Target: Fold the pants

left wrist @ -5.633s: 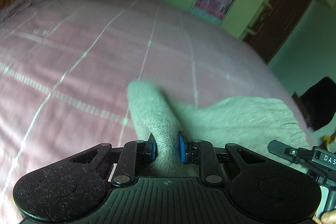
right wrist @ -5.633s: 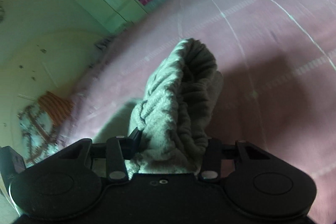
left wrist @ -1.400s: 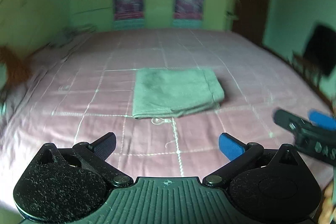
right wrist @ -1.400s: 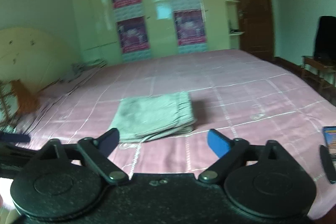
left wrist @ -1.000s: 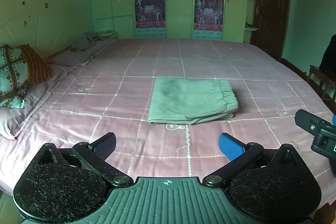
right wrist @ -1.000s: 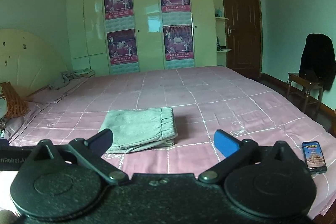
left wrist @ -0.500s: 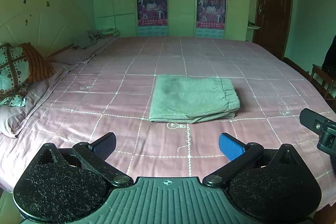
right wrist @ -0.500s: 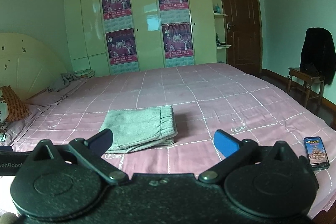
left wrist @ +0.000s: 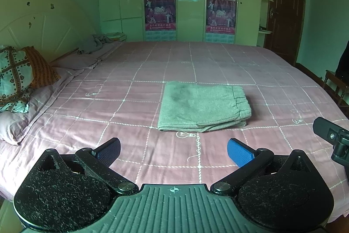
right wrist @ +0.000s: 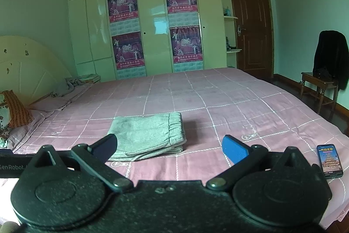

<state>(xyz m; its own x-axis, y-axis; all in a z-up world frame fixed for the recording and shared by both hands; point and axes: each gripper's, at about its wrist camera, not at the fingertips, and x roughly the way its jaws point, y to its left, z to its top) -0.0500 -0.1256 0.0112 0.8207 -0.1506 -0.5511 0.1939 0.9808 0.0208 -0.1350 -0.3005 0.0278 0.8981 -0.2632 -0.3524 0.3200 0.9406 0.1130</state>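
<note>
The grey pants (left wrist: 202, 106) lie folded into a flat rectangle in the middle of the pink checked bed (left wrist: 130, 71), waistband to the right. They also show in the right wrist view (right wrist: 147, 135). My left gripper (left wrist: 173, 151) is open and empty, held back above the bed's near edge, well short of the pants. My right gripper (right wrist: 169, 149) is open and empty too, also drawn back from the pants. Part of the right gripper's body (left wrist: 331, 137) shows at the right of the left wrist view.
A phone (right wrist: 329, 161) lies on the bed's near right corner. Patterned pillows (left wrist: 17, 75) and a crumpled grey cloth (left wrist: 93, 43) lie by the headboard at left. A wardrobe with posters (right wrist: 152, 25), a door (right wrist: 250, 23) and a chair with a dark jacket (right wrist: 327, 71) stand beyond the bed.
Earlier both grippers were shut on the pants; they have let go and pulled back. Over the last second both views steadied, with the folded pants lying still.
</note>
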